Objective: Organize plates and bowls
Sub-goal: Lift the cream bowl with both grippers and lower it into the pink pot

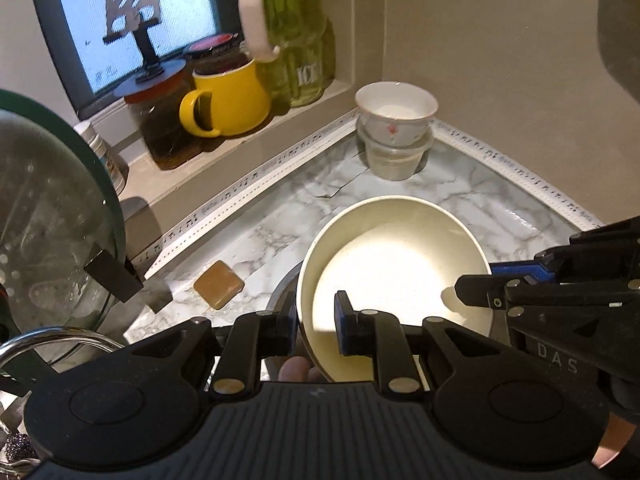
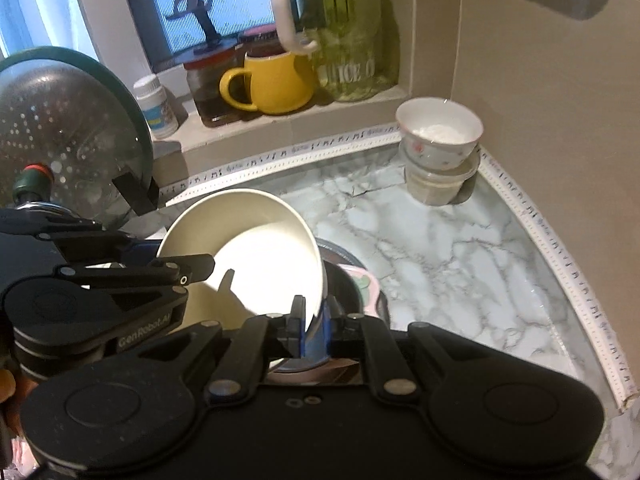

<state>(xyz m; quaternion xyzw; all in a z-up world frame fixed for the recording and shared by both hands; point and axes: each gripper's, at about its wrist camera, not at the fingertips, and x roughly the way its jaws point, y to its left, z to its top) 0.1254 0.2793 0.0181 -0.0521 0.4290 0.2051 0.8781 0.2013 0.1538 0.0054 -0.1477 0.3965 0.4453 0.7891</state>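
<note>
A large cream bowl (image 1: 396,264) is held tilted above the marble counter. My left gripper (image 1: 316,320) is shut on its left rim, one finger inside and one outside. My right gripper (image 2: 311,320) is shut on the opposite rim of the same bowl (image 2: 256,248); it also shows in the left wrist view (image 1: 476,296) at the right. Under the bowl lie a metal bowl (image 1: 284,288) and a pink-rimmed dish (image 2: 366,284), mostly hidden. A small flowered bowl (image 1: 396,114) sits on a clear plastic tub (image 1: 396,158) in the back corner.
On the window ledge stand a yellow mug (image 1: 228,100), dark jars (image 1: 164,120) and a green juice jug (image 1: 300,40). A glass pot lid (image 1: 52,216) leans at the left. A brown square pad (image 1: 219,285) lies on the marble counter (image 2: 460,256). Walls close the corner.
</note>
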